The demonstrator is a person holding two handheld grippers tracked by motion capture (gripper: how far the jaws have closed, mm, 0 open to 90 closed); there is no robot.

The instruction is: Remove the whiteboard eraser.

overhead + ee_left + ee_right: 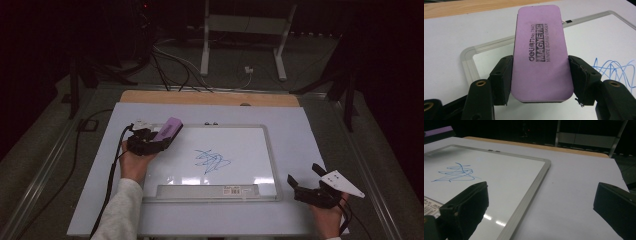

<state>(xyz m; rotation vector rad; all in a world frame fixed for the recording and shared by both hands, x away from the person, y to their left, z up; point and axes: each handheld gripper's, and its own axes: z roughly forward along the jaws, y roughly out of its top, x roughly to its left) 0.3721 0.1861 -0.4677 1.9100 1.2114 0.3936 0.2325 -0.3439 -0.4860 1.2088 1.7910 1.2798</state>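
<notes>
Under eraser [540,53] | whiteboard [599,40] corner hidden | left gripper [540,80] clamped

The flat white board with the silver frame [267,150] lies in the middle of the bench [305,130]. Its face is bare around the blue scribble [212,161], so a hand can slide over it. The left tool [150,140] with the purple block eraser [168,129] sits over the top left corner and blocks that spot. The right tool [306,181] rests low on the right, beside the frame. The far strip of the bench is free.
</notes>
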